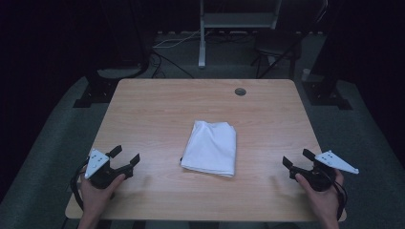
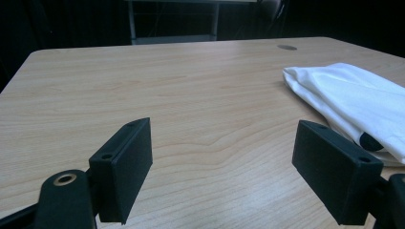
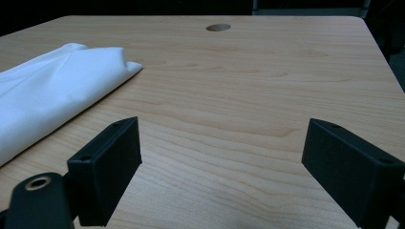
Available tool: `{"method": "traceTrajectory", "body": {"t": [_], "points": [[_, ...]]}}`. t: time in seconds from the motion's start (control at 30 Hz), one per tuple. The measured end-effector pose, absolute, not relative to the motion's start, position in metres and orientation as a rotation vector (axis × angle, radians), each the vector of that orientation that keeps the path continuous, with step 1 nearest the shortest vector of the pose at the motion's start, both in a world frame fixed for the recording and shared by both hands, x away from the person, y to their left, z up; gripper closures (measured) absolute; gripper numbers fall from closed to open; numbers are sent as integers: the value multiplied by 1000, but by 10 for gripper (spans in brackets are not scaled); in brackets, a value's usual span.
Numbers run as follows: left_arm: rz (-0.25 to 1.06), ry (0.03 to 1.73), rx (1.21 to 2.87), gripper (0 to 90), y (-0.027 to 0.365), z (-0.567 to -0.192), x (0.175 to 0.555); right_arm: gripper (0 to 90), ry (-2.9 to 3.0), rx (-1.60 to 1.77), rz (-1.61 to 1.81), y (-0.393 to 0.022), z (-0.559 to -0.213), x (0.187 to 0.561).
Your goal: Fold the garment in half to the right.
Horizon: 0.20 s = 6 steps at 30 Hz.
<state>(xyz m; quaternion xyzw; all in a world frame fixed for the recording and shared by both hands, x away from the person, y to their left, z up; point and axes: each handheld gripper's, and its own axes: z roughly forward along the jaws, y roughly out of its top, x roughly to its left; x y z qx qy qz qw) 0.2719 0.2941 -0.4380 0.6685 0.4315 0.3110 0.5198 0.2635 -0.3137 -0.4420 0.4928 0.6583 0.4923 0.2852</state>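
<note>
Two grippers, each with two black fingers spread wide and holding nothing. The left gripper [image 1: 125, 157] rests at the near left of the wooden bench [image 1: 157, 109]; the right gripper [image 1: 297, 158] at the near right. Between them, well apart from both, lies one folded white cloth [image 1: 210, 147]. One round cable hole [image 1: 240, 91] sits near the far edge.

Light wooden table [image 1: 157, 109], round cable hole [image 1: 240, 91] near the far edge. Folded white cloth [image 1: 211, 148] lying flat at the middle, nothing else on top.
</note>
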Motion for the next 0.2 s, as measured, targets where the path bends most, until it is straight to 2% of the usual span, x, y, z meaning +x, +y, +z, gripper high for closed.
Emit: {"method": "traceTrajectory", "body": {"t": [0.2], "points": [[744,1032,1596,211,295,-438,271,127,1775,1303,1306,-311,-442,263]]}}
